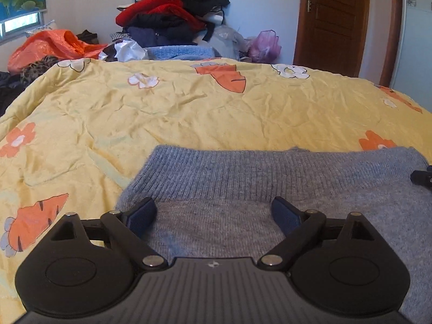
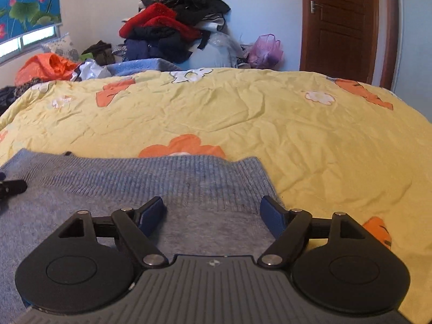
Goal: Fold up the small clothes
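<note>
One grey knitted sweater lying flat on one yellow quilt printed with orange carrots and white flowers, filling the 6 o'clock half of both wrist views. Long axis running side to side, 9 o'clock to 3 o'clock, with the ribbed band along the far edge toward 12 o'clock. Folded or single layer: cannot tell. Two grippers over the cloth. Left gripper above the sweater's left end, blue pads spread wide, only flat knit in the gap, nothing pinched. Right gripper above the sweater's right end, near the corner at 3 o'clock, pads also set wide apart and gripping nothing; whether any pad tip brushes the knit cannot be told. One black finger of the other gripper poking in at 3 o'clock in the left view and at 9 o'clock in the right view, resting over the same sweater. Beyond the quilt, toward 12 o'clock: one tall heap of clothes in red, black and navy against the white wall, one light blue knitted piece at its foot, one orange plastic bag at 10 o'clock, one pink plastic bag at 1 o'clock beside one brown wooden door, and one lotus-print blind over a window at 10 o'clock.
</note>
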`<action>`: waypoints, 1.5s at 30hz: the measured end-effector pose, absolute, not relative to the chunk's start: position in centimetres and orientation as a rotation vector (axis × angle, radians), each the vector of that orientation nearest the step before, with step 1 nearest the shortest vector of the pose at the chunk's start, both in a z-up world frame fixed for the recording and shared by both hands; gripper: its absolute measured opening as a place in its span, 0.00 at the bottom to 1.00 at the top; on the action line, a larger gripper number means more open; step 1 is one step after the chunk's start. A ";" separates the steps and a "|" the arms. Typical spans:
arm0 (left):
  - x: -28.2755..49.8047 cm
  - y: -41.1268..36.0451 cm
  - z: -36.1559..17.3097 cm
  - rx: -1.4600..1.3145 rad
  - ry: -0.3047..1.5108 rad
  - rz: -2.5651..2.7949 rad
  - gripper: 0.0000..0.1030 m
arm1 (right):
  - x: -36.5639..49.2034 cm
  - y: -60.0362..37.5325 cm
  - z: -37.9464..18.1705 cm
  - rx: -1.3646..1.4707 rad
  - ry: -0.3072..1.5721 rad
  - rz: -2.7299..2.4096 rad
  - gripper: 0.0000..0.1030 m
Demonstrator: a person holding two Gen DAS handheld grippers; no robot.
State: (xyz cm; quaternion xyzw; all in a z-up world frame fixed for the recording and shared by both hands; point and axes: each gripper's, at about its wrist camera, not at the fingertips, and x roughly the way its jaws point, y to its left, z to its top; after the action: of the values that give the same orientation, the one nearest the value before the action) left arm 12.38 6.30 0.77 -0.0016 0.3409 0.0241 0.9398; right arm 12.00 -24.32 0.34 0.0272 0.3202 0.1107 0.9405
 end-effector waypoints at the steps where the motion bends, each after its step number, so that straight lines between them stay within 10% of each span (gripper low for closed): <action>1: 12.6 6.0 0.8 0.009 0.698 0.062 0.95 | 12.3 -24.0 0.3 0.043 0.659 0.222 0.81; 10: 7.7 3.8 3.8 0.038 0.676 0.125 0.95 | 6.6 -21.5 4.3 0.040 0.578 0.255 0.98; 45: -0.5 3.7 0.8 0.049 0.713 -0.099 1.00 | 3.4 -24.6 0.4 0.025 0.681 0.211 1.00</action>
State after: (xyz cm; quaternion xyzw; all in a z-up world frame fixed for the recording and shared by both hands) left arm -0.50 3.75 0.83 0.0239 0.3487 -0.0483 0.9357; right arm 3.41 -24.61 0.37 0.0120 0.3334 0.1031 0.9370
